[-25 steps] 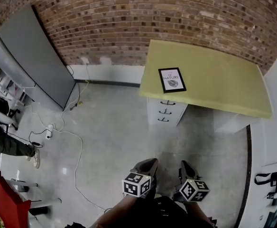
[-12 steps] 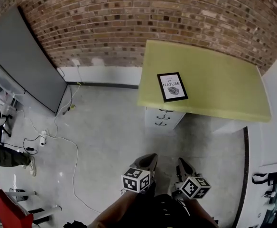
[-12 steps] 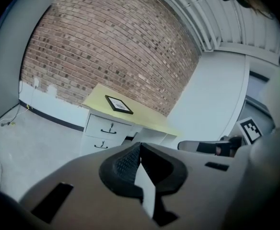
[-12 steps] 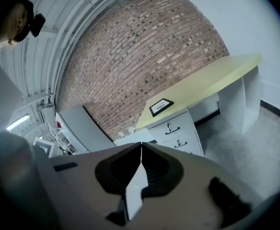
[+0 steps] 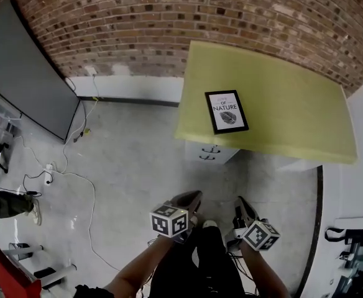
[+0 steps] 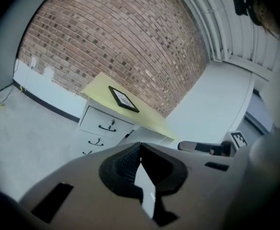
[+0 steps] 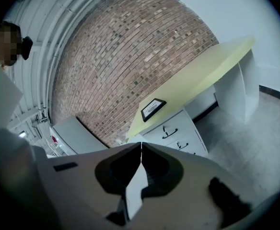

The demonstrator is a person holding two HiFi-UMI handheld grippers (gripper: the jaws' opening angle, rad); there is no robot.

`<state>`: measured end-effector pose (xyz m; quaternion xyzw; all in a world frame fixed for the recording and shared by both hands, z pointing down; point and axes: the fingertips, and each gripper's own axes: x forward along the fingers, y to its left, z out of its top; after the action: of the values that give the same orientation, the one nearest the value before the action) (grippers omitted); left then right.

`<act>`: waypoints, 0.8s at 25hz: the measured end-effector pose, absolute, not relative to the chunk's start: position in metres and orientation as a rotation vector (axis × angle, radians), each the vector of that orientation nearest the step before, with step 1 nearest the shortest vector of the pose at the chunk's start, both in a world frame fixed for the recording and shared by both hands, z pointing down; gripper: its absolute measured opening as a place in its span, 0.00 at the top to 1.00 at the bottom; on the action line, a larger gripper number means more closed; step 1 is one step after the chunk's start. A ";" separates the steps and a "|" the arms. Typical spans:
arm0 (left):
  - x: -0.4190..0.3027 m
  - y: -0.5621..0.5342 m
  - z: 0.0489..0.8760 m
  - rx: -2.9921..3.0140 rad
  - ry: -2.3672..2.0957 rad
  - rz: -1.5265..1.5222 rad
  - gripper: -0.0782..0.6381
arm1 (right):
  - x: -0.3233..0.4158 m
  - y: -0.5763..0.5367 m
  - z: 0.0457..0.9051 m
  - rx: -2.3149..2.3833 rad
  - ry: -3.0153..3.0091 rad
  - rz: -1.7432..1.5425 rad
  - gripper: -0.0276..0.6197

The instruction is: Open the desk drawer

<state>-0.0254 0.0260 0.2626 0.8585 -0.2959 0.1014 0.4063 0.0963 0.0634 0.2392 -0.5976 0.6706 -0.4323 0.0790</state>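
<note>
Picture frame (image 5: 226, 112) on desk (image 5: 287, 98); cable (image 5: 92, 197) crossing floor (image 5: 144, 160).

Brick wall (image 5: 169, 17), grey panel (image 5: 26, 73), framed print (image 5: 226, 111)

Setting: sparsely fitted office-type workroom. Evidence:
- bare brick wall (image 5: 169, 23)
- smooth grey floor (image 5: 132, 166)
- one yellow-green desk (image 5: 293, 110) against the wall, with a white drawer unit (image 5: 209, 154) beneath
- framed print (image 5: 226, 112) lying flat near the desk's front edge
- loose cables (image 5: 76, 179) trailing across the floor
- large grey panel (image 5: 20, 73) at left
</note>
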 end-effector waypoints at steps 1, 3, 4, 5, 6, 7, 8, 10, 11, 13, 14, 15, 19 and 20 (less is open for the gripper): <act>-0.024 0.022 0.267 2.148 -0.746 0.251 0.88 | 0.098 0.057 0.241 -1.764 2.013 -1.286 0.94; -0.022 0.015 0.275 2.125 -0.744 0.246 0.88 | 0.100 0.046 0.247 -1.701 2.014 -1.283 0.94; -0.021 0.012 0.279 2.112 -0.746 0.240 0.88 | 0.101 0.041 0.251 -1.674 2.001 -1.290 0.94; -0.020 0.008 0.284 2.096 -0.749 0.230 0.88 | 0.101 0.035 0.256 -1.650 1.983 -1.301 0.94; -0.019 0.004 0.289 2.075 -0.753 0.217 0.88 | 0.102 0.030 0.262 -1.624 1.963 -1.315 0.94; -0.018 0.001 0.295 2.052 -0.756 0.202 0.88 | 0.103 0.025 0.268 -1.591 1.943 -1.332 0.94; -0.017 -0.002 0.301 2.029 -0.759 0.185 0.88 | 0.103 0.020 0.274 -1.557 1.921 -1.351 0.94; -0.015 -0.006 0.313 1.986 -0.767 0.143 0.88 | 0.104 0.013 0.287 -1.512 1.869 -1.393 0.94; -0.014 -0.008 0.319 1.965 -0.771 0.120 0.88 | 0.105 0.009 0.294 -1.501 1.854 -1.403 0.94; -0.012 -0.011 0.333 1.924 -0.779 0.079 0.88 | 0.108 0.000 0.307 -1.492 1.862 -1.395 0.94; -0.011 -0.012 0.341 1.904 -0.782 0.062 0.88 | 0.110 -0.004 0.314 -1.494 1.865 -1.393 0.94; -0.009 -0.013 0.348 1.885 -0.781 0.046 0.88 | 0.111 -0.008 0.321 -1.498 1.864 -1.392 0.94; -0.002 -0.018 0.377 1.826 -0.759 -0.025 0.88 | 0.115 -0.020 0.352 -1.519 1.853 -1.361 0.94; -0.001 -0.021 0.384 1.819 -0.758 -0.041 0.88 | 0.115 -0.023 0.361 -1.524 1.854 -1.352 0.94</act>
<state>-0.0011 -0.0207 0.3841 0.7692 -0.3207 -0.0172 0.5524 0.1152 -0.0226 0.3610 -0.5428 0.6605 -0.4817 0.1925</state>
